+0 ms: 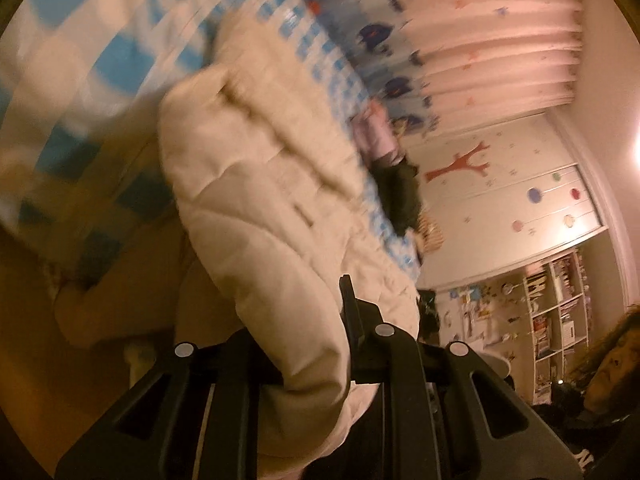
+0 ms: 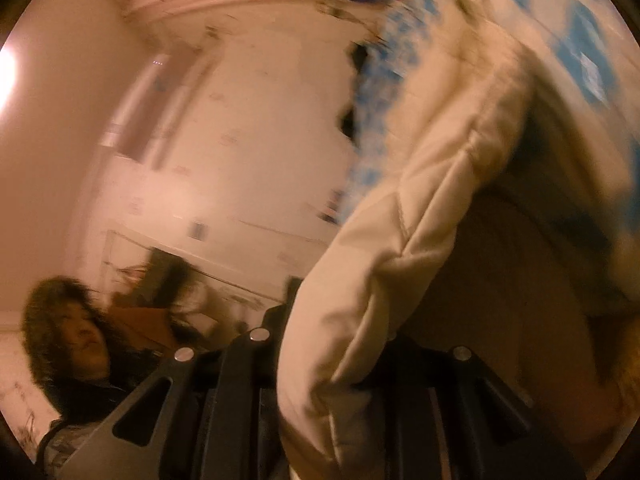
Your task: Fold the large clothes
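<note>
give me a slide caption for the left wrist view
Left claw grips a cream quilted puffer coat, lifting it over a blue-checked bedspread.

Cream quilted coat [image 1: 256, 200]; blue-checked bedspread [image 1: 80, 40]

blue-and-white checked bed [image 1: 120, 52], cream padded coat [image 1: 256, 184] partly on it, dark garment [image 1: 400, 196] beyond

Matte black plastic is noted on left claw [image 1: 320, 360] and right claw [image 2: 332, 364], fitted with round silver fasteners and triangular cut-outs.
</note>
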Tool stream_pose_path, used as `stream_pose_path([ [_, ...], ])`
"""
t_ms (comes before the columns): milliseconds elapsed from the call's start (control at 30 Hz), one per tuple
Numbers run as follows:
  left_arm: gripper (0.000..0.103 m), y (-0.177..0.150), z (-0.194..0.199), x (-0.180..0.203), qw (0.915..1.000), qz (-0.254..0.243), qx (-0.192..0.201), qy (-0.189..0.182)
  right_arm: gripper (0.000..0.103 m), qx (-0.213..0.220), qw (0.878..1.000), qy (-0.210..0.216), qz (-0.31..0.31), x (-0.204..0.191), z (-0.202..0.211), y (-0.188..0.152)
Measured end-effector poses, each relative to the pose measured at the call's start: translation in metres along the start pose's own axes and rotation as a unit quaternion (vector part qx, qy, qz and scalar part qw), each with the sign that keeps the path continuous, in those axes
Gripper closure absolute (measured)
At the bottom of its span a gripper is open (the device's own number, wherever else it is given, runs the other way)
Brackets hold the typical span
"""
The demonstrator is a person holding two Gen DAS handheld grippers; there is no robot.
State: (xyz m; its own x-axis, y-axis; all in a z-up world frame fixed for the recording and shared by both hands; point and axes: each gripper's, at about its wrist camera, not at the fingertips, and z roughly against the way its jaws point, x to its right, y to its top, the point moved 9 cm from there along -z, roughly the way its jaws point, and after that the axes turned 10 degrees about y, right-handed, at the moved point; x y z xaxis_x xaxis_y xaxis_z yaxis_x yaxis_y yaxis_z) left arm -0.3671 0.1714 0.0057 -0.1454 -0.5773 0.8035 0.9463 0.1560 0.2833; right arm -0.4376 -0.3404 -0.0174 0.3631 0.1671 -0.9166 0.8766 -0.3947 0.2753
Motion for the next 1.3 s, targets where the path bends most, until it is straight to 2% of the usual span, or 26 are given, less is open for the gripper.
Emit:
stream_pose_path([
  [133, 0.087, 0.022, 0.012, 0.016, 0.9988, 0.01, 0.042, -0.025, 0.082, 0.032, 0.998, 0.059, 0.014, -0.017, -0.011, 0.027],
  [233, 0.087, 0.032, 0.016, 0.019, 0.9977, 0.02, 0.055, -0.034, 0.082, 0.043, 0.996, 0.075, 0.016, -0.023, -0.016, 0.039],
  [367, 0.087, 0.049, 0.021, 0.023, 0.9963, 0.028, 0.071, -0.04, 0.082, 0.043, 0.996, 0.068, 0.027, -0.032, -0.019, 0.056],
  [767, 0.087, 0.135, 0.014, 0.037, 0.9887, 0.06, 0.119, -0.068, 0.082, 0.053, 0.996, 0.053, 0.045, -0.042, -0.038, 0.128],
  [1100, 0.087, 0.199, -0.009, 0.04, 0.9861, 0.076, 0.128, -0.073, 0.081, 0.067, 0.996, 0.029, 0.045, -0.03, -0.059, 0.194],
  [1300, 0.087, 0.228, -0.03, 0.024, 0.9837, 0.108, 0.127, -0.068, 0.081, 0.084, 0.996, 0.015, 0.023, -0.005, -0.067, 0.227],
])
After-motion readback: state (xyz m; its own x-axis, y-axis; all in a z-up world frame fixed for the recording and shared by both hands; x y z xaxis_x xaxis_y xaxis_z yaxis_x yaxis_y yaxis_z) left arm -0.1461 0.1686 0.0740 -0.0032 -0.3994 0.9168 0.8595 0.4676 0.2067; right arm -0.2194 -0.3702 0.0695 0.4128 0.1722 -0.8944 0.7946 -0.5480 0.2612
